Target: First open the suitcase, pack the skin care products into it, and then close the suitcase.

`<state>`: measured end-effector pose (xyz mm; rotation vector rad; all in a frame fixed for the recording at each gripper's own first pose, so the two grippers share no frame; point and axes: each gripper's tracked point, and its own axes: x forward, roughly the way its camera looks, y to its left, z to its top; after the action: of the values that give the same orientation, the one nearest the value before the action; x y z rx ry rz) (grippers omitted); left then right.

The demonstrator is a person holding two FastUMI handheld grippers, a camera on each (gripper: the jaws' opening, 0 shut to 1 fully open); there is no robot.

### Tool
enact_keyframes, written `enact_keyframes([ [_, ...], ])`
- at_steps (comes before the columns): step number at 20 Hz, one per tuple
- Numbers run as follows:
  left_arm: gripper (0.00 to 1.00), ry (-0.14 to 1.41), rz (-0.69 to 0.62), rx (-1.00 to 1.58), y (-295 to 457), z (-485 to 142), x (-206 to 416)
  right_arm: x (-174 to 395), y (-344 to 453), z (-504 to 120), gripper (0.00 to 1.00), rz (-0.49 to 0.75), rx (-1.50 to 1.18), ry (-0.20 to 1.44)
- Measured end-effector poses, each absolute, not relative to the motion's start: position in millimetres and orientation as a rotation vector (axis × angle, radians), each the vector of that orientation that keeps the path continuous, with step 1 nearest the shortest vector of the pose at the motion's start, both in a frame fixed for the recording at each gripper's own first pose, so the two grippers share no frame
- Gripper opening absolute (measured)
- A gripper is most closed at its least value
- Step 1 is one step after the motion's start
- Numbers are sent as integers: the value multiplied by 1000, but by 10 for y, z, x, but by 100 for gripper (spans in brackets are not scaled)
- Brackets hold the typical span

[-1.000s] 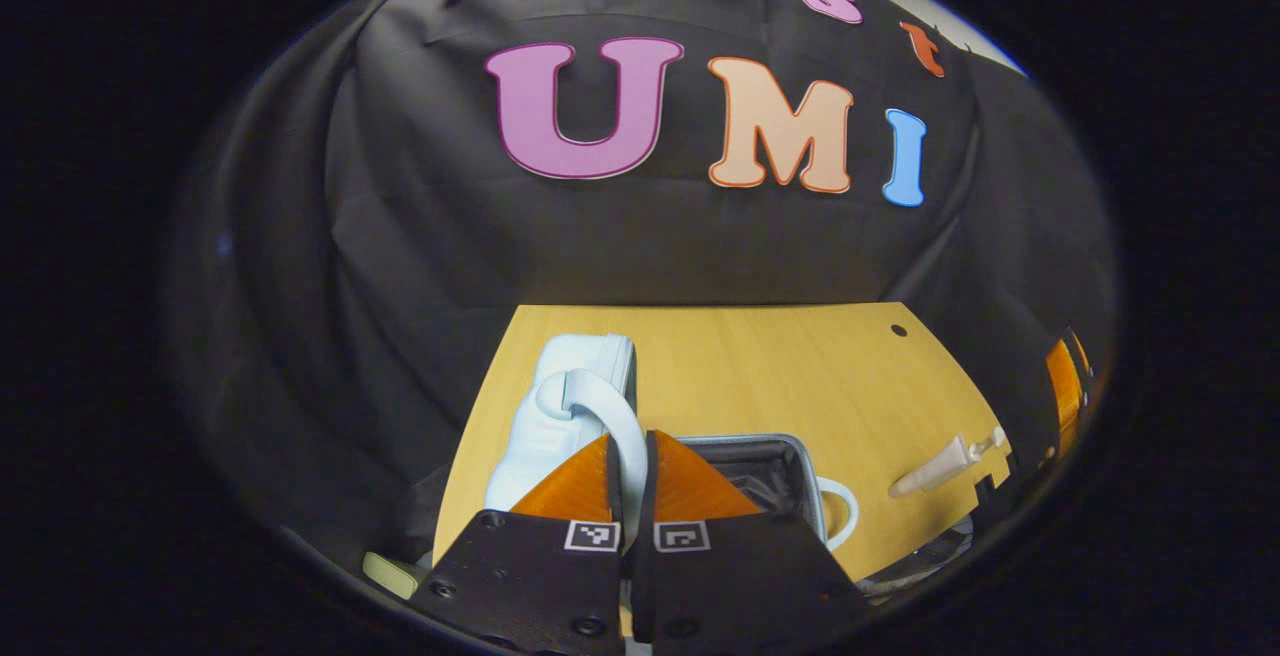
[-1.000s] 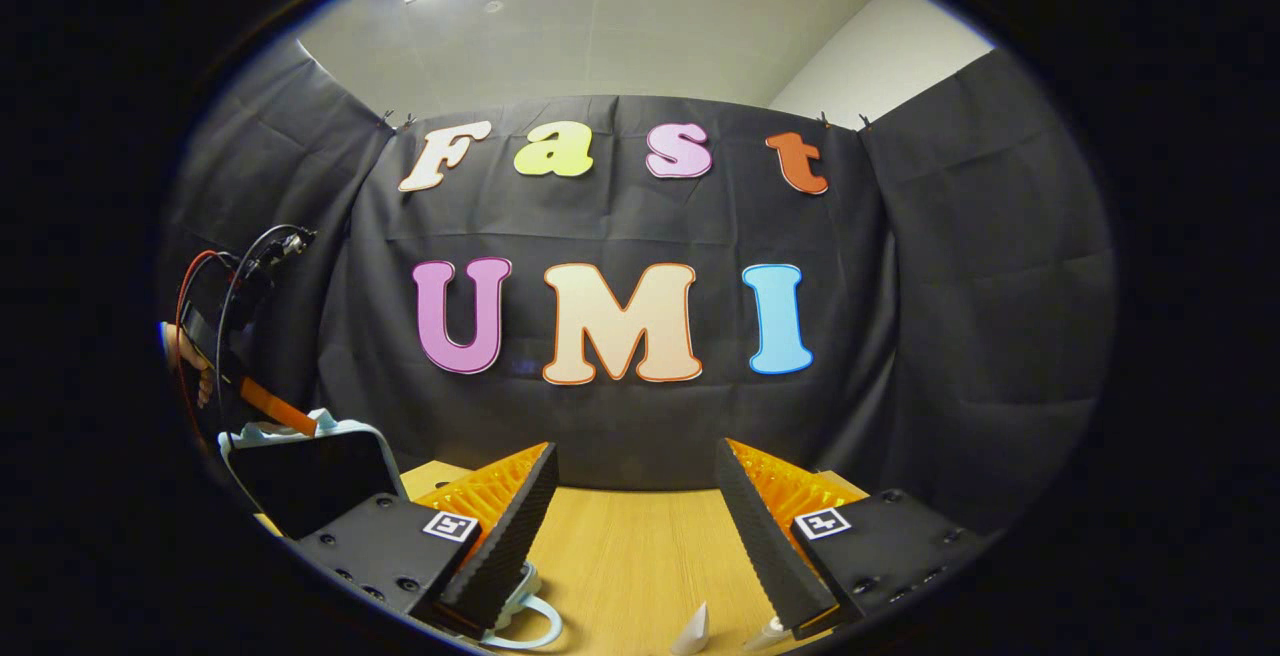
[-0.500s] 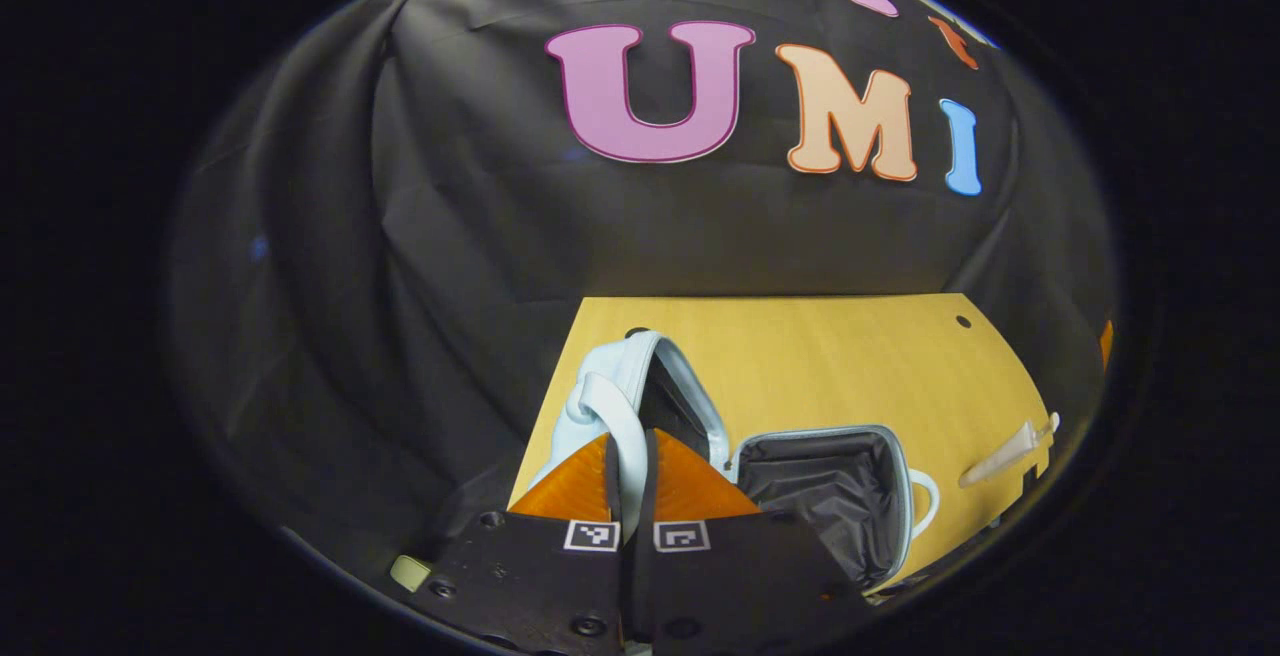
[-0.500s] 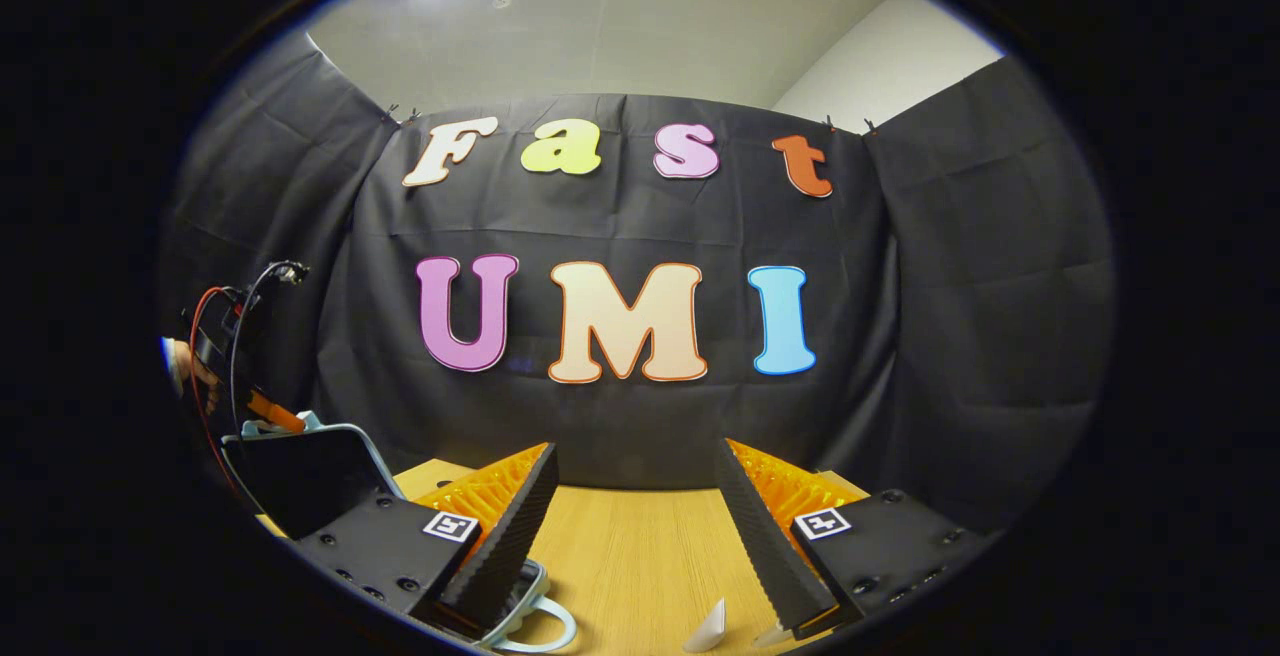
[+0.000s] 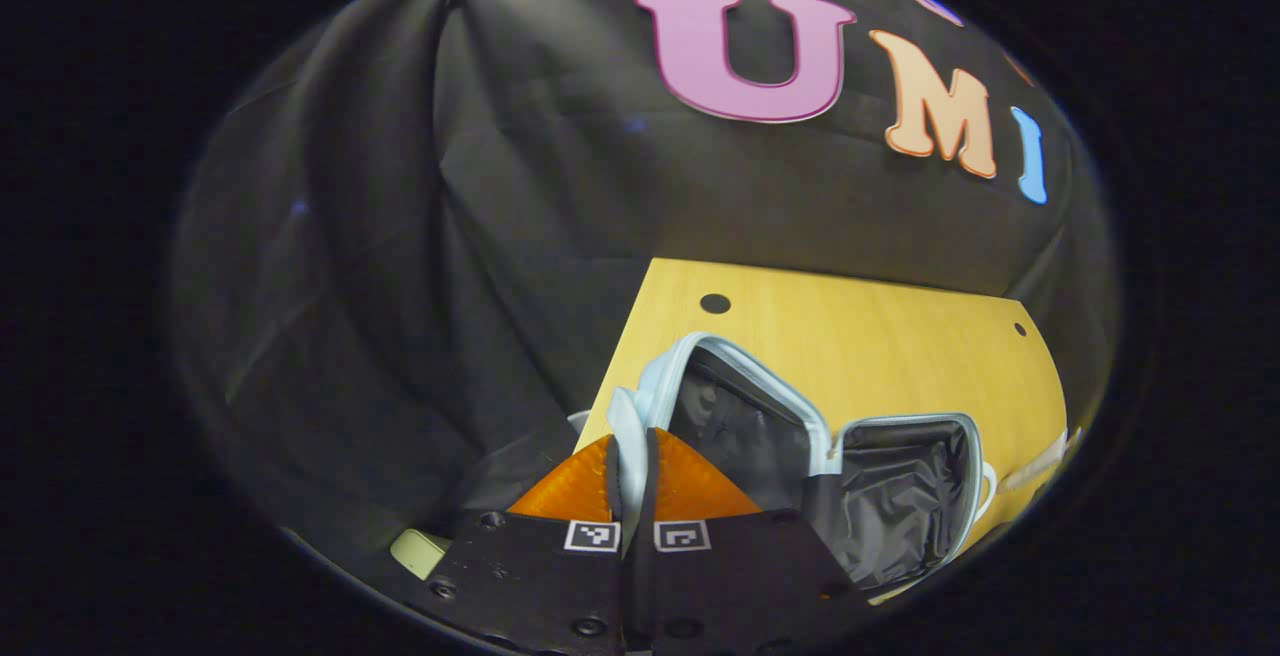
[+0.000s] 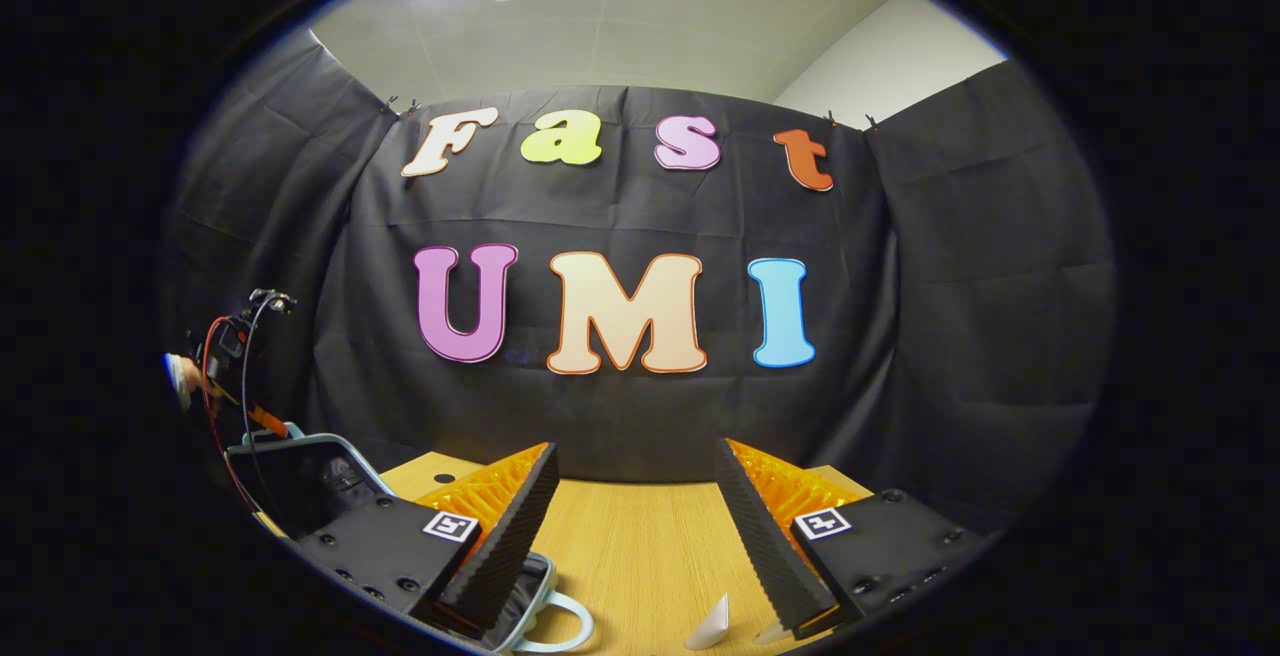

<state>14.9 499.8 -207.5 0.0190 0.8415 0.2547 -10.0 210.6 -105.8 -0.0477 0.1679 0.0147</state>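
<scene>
In the left gripper view, the left gripper (image 5: 630,461) is seen with both fingers pressed together on the pale blue handle (image 5: 627,436) of the suitcase lid (image 5: 745,416). The lid is held raised and tilted, its dark lining exposed. The suitcase base (image 5: 915,496) lies open on the wooden table (image 5: 860,336), at about 3 o'clock from the lid. A pale tube (image 5: 1035,471) lies beyond the base, at the table's right edge.

In the right gripper view, the right gripper (image 6: 635,516) is held above the table with its fingers wide apart and nothing between them. The lid (image 6: 300,476) is seen at 9 o'clock. A small white item (image 6: 712,624) lies at 6 o'clock.
</scene>
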Motion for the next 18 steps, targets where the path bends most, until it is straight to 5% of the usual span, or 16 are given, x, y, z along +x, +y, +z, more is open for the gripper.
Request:
enact_keyframes([
  [13,0,978,388,-78,5330,-2805,-169,-120,2114,-1054,100,10,-84,176],
  [15,12,937,399,-40,5434,-2738,-104,-140,2119,-1052,98,12,-89,176],
  [18,77,855,401,34,5377,-2545,22,-136,2078,-1057,98,13,-97,178],
])
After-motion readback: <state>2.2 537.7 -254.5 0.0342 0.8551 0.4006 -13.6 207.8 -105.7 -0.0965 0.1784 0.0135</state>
